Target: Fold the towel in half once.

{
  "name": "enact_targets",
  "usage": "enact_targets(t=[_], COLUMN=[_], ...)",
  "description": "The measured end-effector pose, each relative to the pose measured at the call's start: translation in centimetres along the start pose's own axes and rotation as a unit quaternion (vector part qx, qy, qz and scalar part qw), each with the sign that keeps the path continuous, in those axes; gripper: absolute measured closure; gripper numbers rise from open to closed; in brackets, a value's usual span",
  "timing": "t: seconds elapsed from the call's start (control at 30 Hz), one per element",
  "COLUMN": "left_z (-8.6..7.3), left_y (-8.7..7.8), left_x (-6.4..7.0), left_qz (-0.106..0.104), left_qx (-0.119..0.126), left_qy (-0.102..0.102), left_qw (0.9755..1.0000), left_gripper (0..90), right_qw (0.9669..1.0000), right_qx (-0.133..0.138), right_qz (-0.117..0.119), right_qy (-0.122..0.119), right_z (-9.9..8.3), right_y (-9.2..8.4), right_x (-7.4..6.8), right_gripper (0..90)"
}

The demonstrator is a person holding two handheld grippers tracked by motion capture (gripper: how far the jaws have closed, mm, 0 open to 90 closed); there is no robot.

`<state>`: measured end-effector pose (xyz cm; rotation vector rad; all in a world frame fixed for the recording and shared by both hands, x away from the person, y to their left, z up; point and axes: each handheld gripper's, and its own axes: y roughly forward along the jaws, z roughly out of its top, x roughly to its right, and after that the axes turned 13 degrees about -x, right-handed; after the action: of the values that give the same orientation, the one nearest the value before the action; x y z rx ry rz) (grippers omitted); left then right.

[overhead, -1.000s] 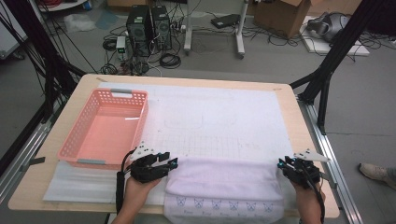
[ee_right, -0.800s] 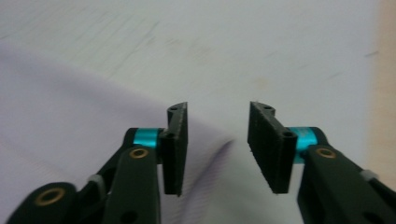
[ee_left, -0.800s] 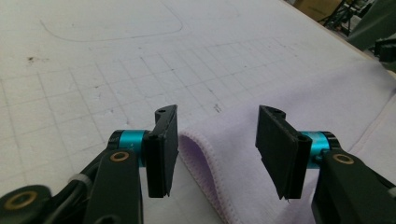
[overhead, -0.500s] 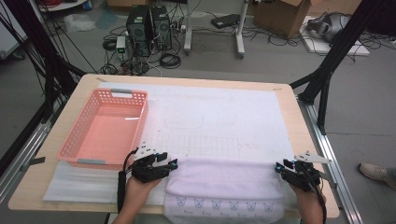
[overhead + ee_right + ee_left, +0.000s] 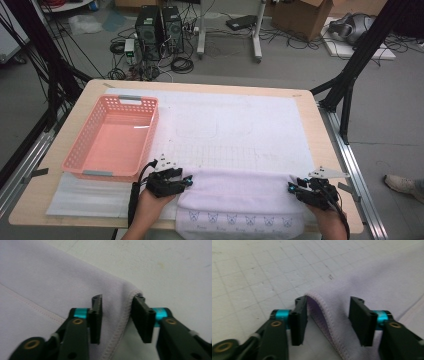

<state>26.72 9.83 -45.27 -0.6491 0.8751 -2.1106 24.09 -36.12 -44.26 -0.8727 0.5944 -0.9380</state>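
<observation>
A lavender towel with a row of small printed figures lies folded along the table's near edge. My left gripper sits at its far left corner. In the left gripper view the raised hem of the towel stands between the jaws of my left gripper, which have just been closing but still leave a gap. My right gripper sits at the far right corner. There the towel's corner lies between the jaws of my right gripper, which have also just been closing and are not clamped.
A white gridded mat covers most of the wooden table. A pink plastic basket stands at the left, just beyond my left hand. Black frame legs, cables and computer cases stand on the floor beyond the table.
Both grippers keep their places at the towel's far corners, and the towel lies as before.
</observation>
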Motion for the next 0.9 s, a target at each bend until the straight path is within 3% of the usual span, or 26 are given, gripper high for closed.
enact_targets(t=[0.07, 0.13, 0.2, 0.3, 0.43, 0.53, 0.7, 0.9], left_z=[0.0, 0.0, 0.0, 0.0, 0.7, 2.1, 4.4, 7.7], left_y=[0.0, 0.1, 0.1, 0.0, -0.9, -1.3, -1.2, -0.7], left_x=[0.0, 0.1, 0.2, -0.4, -1.1, -1.6, -3.1, -5.1], left_qz=[-0.001, -0.024, -0.025, -0.048, -0.068, -0.058, -0.048, -0.028], left_qx=[0.0, -0.003, -0.004, 0.001, 0.046, 0.058, 0.073, 0.078], left_qy=[0.002, 0.01, 0.009, -0.012, -0.031, -0.024, -0.036, -0.044], left_qw=[1.0, 0.9997, 0.9996, 0.9988, 0.9962, 0.9964, 0.9956, 0.9956], left_gripper=[65.9, 81.8, 84.2, 85.5, 86.0, 86.0, 86.1, 86.0], right_qw=[0.9999, 0.9996, 0.9994, 0.9984, 0.9975, 0.996, 0.9948, 0.9946], right_qx=[-0.002, -0.002, -0.001, 0.006, 0.027, 0.056, 0.081, 0.09], right_qz=[0.016, 0.027, 0.036, 0.057, 0.065, 0.07, 0.062, 0.051], right_qy=[0.001, -0.002, 0.002, 0.005, -0.004, 0.001, 0.002, -0.007], right_z=[0.0, 0.1, 0.0, -0.2, 0.0, 0.7, 2.4, 5.6], right_y=[0.0, 0.0, 0.0, 0.1, -0.2, -0.6, -0.8, -0.1], right_x=[0.1, 0.1, 0.2, 0.8, 1.0, 1.4, 2.5, 4.0], right_gripper=[78.4, 82.7, 83.5, 84.5, 85.4, 85.6, 85.6, 85.6])
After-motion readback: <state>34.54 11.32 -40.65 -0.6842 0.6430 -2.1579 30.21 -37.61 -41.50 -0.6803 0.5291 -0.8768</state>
